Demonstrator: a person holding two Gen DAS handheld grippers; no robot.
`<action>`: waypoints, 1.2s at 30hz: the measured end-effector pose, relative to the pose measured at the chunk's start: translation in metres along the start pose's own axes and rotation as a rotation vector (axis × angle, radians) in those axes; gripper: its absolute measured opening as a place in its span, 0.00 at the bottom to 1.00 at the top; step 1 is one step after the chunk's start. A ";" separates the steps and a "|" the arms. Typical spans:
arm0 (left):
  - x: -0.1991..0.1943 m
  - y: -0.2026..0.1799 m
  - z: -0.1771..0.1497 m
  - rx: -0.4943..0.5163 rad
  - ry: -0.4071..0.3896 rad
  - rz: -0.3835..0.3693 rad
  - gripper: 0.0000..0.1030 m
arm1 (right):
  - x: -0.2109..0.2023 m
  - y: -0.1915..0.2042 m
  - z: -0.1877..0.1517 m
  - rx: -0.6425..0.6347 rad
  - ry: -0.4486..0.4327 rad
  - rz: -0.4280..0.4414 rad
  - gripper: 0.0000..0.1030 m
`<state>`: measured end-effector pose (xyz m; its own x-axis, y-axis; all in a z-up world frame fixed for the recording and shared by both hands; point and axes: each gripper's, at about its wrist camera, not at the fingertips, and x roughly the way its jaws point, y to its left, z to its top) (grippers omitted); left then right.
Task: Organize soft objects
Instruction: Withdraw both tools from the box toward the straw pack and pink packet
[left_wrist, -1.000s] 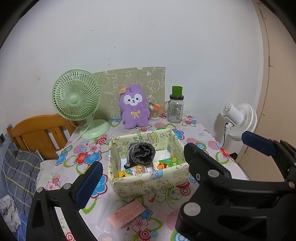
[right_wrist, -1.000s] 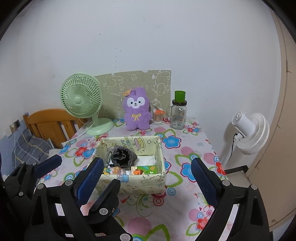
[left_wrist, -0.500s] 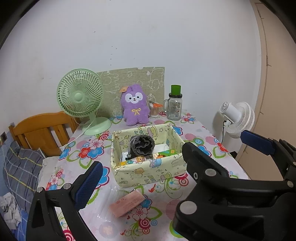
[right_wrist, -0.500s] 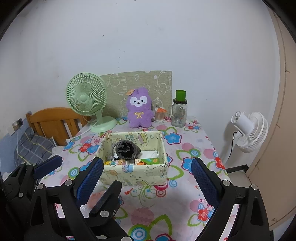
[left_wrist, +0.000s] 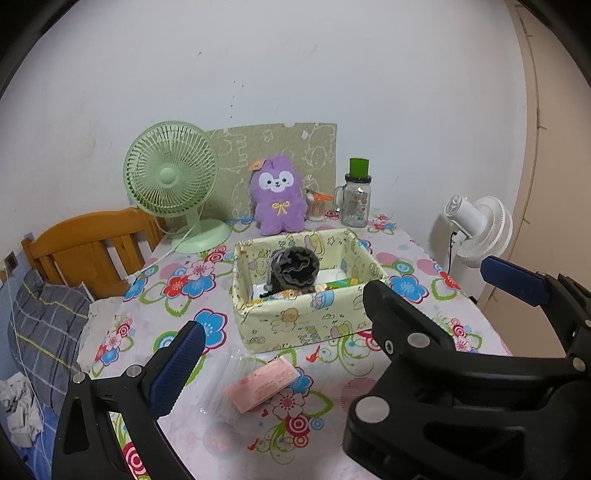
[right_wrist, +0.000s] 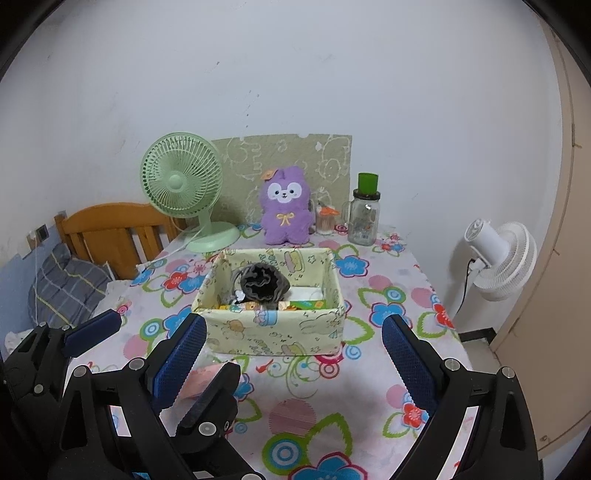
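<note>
A pale yellow fabric box (left_wrist: 306, 321) (right_wrist: 273, 332) stands mid-table on the flowered cloth. A dark grey ruffled soft item (left_wrist: 295, 269) (right_wrist: 262, 282) lies in it on top of colourful packets. Against the back wall sits a purple plush (left_wrist: 279, 201) (right_wrist: 286, 212). My left gripper (left_wrist: 291, 354) hangs open and empty in front of the box, above a pink packet (left_wrist: 264, 384). Just to its right, my right gripper (right_wrist: 293, 343) is also open and empty, its fingers framing the box. The two grippers overlap side by side, so each shows in the other's view.
A green desk fan (left_wrist: 170, 177) stands at the back left, a glass jar with a green lid (left_wrist: 356, 199) at the back right. A white fan (left_wrist: 476, 225) is beyond the table's right edge. A wooden headboard (left_wrist: 88, 240) and a plaid pillow (left_wrist: 44, 325) are on the left.
Both grippers have drawn back a little from the box and drifted left, so the box and plush sit further right and smaller in both views. Both stay open.
</note>
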<state>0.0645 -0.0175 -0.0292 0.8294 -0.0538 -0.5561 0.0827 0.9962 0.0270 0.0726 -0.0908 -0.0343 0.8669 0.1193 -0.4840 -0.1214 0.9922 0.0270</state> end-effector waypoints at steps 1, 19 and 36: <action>0.001 0.001 -0.001 0.000 0.006 0.004 1.00 | 0.002 0.001 -0.002 0.006 0.005 0.006 0.95; 0.037 0.022 -0.026 -0.005 0.076 -0.007 1.00 | 0.045 0.018 -0.026 -0.006 0.074 0.038 0.95; 0.085 0.048 -0.058 -0.004 0.200 0.010 1.00 | 0.096 0.040 -0.055 -0.019 0.196 0.056 0.95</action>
<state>0.1069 0.0300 -0.1230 0.7038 -0.0296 -0.7098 0.0723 0.9969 0.0301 0.1244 -0.0419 -0.1283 0.7477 0.1637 -0.6435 -0.1778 0.9831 0.0434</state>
